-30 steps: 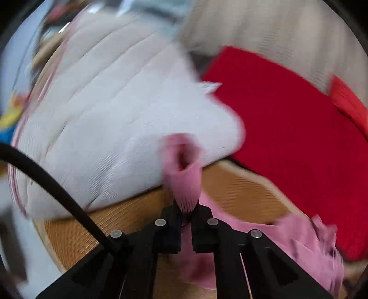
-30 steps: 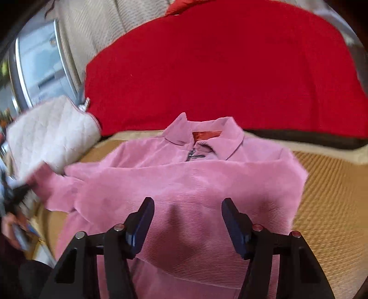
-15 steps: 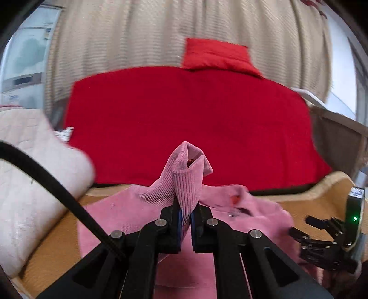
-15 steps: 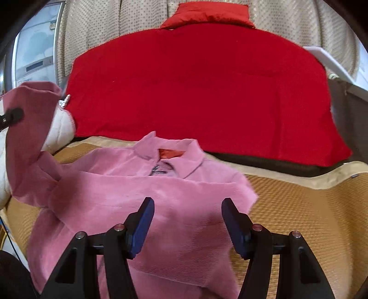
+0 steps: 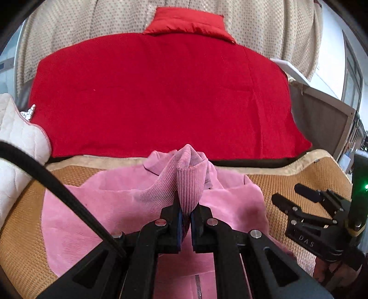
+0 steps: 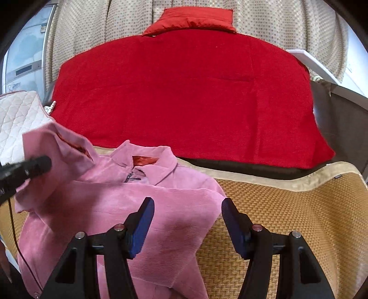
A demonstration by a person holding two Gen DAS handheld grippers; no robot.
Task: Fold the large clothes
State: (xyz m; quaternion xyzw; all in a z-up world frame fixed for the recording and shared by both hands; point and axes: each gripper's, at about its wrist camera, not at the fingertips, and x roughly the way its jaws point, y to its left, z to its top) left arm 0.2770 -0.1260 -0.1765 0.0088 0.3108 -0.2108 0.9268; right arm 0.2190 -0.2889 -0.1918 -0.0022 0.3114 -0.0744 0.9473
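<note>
Background: beige dotted curtain [image 6: 264, 25] hangs across the far side; a red blanket [image 5: 161, 96] covers the far half of the bed, with a small red cushion [image 6: 191, 19] at its far edge.
Surface: woven tan mat [image 6: 287, 218] with a pale border, lying nearer than the blanket.
Left side: white quilted cover [image 5: 16, 138] sits bunched at the left edge of the mat.
Jacket: pink corduroy jacket [image 6: 138, 207] lies front-up on the left part of the mat, collar at the far end, orange lining showing inside the neck, zipper running toward the near edge.
Sleeve: one cuff [image 5: 189, 181] is lifted off the body of the jacket and stands upright above the chest; the ribbed cord is plain to see.
Left gripper [image 5: 186, 218]: jaws pinched shut on the raised cuff, fabric bulging out above them; it hovers over the middle of the jacket.
Right gripper [image 6: 185, 220]: jaws spread wide apart, holding nothing, hanging above the jacket's right edge where cloth meets mat.
Cable: black cord [image 5: 57, 191] crosses the left view from the left edge down to the gripper.
</note>
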